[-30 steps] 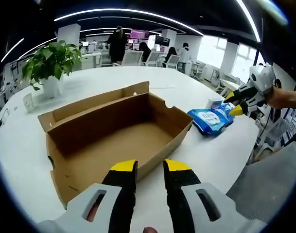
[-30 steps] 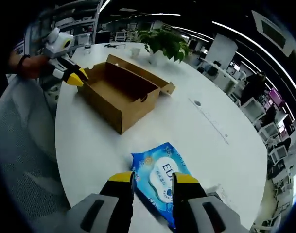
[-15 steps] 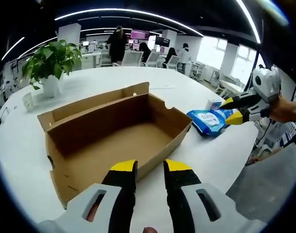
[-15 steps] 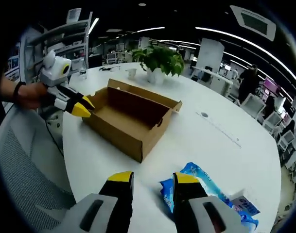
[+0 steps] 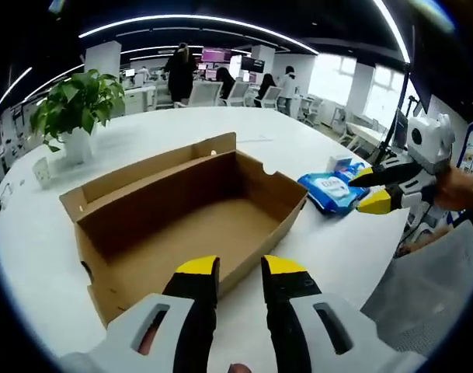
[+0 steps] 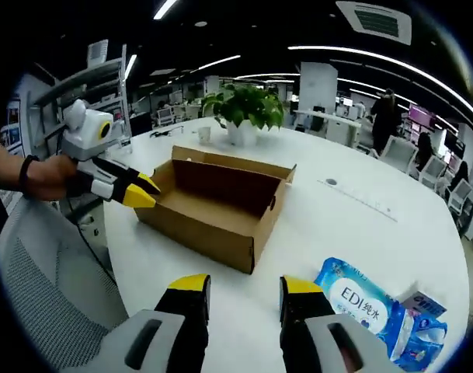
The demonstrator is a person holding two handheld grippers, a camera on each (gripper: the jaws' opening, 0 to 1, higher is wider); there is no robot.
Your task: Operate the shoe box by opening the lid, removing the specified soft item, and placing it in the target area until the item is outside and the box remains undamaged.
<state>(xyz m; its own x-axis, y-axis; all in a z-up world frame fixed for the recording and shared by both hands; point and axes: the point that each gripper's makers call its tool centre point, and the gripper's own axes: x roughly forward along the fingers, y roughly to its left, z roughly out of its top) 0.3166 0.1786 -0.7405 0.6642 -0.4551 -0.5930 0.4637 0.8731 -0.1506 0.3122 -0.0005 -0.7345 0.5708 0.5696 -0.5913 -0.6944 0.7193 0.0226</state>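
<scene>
Shoe box (image 5: 191,208): open and empty on the white table (image 5: 329,256); in your left gripper view its long axis runs from lower left to upper right.
Wipes pack (image 6: 365,299): blue, flat on the table, outside the box, beside its far end.
Left tongs (image 5: 240,266): parted, empty, at the box's near wall.
Right tongs (image 6: 241,284): parted, empty, beside the pack.
Room: open office; potted plant (image 5: 74,105) on the table.
</scene>
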